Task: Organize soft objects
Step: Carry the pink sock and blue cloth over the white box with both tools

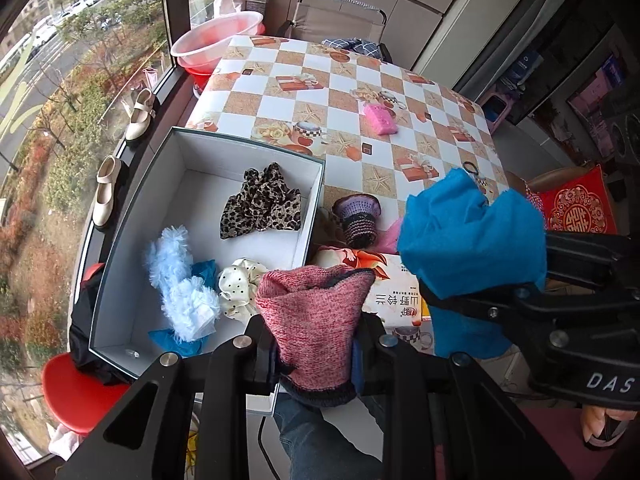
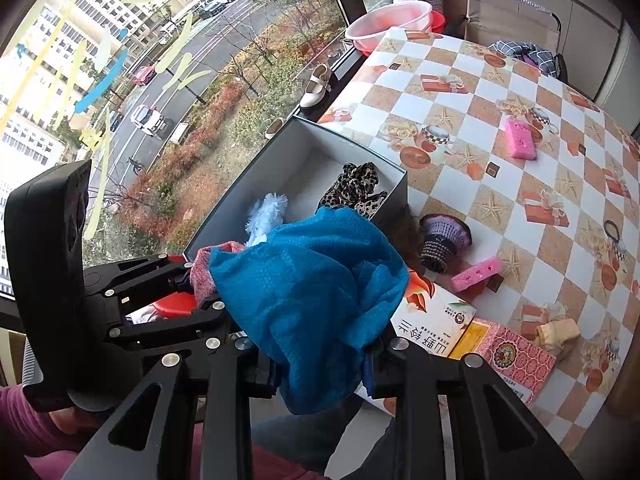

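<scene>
Gripping a pink knit cloth (image 1: 316, 320) in the left hand-held gripper (image 1: 316, 354), right hand-held gripper (image 2: 320, 360) clamped on crumpled blue fabric (image 2: 312, 292)

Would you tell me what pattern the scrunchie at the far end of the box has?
Leopard print scrunchie, brown and black; the left wrist view shows it best.

Both tools matte black: left gripper (image 1: 316, 344) and right gripper (image 2: 320, 356) built of angular linkage arms with triangular cut-outs and silver round-head screws. White letters "DAS" on right gripper's body. Magenta sleeve (image 2: 24, 420); blue jeans (image 1: 320, 436).
</scene>
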`<action>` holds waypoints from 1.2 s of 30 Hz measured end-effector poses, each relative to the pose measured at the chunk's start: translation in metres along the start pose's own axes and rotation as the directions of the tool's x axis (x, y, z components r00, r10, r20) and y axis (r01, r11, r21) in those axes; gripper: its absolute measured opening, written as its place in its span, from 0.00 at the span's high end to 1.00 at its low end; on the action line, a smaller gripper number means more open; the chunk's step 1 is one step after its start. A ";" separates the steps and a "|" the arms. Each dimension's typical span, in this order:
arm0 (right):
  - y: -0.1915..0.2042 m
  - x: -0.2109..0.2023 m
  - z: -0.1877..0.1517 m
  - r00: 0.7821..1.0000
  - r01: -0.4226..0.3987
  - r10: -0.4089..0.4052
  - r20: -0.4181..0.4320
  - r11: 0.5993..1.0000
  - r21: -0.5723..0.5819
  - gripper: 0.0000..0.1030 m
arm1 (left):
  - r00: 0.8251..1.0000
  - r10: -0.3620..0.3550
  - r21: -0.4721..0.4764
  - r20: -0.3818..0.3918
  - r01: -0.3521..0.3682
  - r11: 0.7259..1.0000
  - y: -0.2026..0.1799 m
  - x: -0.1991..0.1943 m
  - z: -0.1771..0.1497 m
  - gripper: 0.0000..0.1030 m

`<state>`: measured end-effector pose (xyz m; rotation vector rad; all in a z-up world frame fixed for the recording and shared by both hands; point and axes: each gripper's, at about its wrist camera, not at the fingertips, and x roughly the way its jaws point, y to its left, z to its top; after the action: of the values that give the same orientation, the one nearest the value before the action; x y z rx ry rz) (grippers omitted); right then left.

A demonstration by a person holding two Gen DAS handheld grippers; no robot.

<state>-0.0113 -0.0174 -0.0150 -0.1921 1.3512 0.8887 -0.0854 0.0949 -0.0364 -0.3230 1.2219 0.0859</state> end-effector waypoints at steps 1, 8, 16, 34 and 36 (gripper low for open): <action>0.001 0.001 0.000 1.000 -0.001 0.001 0.000 1.000 0.000 0.71 | 1.000 0.001 -0.005 0.003 -0.001 1.000 0.002 -0.001 -0.001 0.72; 0.007 0.005 0.004 1.000 -0.007 0.007 -0.006 1.000 0.002 0.71 | 1.000 0.008 -0.027 0.018 -0.007 1.000 0.012 -0.008 -0.003 0.72; 0.014 0.007 0.007 1.000 0.000 0.000 -0.007 1.000 -0.016 0.71 | 1.000 0.008 -0.033 0.022 -0.007 0.999 0.015 -0.009 -0.003 0.72; 0.017 0.010 0.008 1.000 0.003 -0.003 -0.017 1.000 -0.024 0.71 | 1.000 0.006 -0.044 0.024 -0.005 0.999 0.023 -0.010 -0.002 0.72; 0.016 0.010 0.008 1.000 0.003 -0.003 -0.016 1.000 -0.021 0.71 | 1.000 0.006 -0.045 0.024 -0.005 0.999 0.023 -0.010 -0.002 0.72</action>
<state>-0.0164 0.0026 -0.0165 -0.2183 1.3567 0.9007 -0.0965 0.1174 -0.0322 -0.3567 1.1982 0.1213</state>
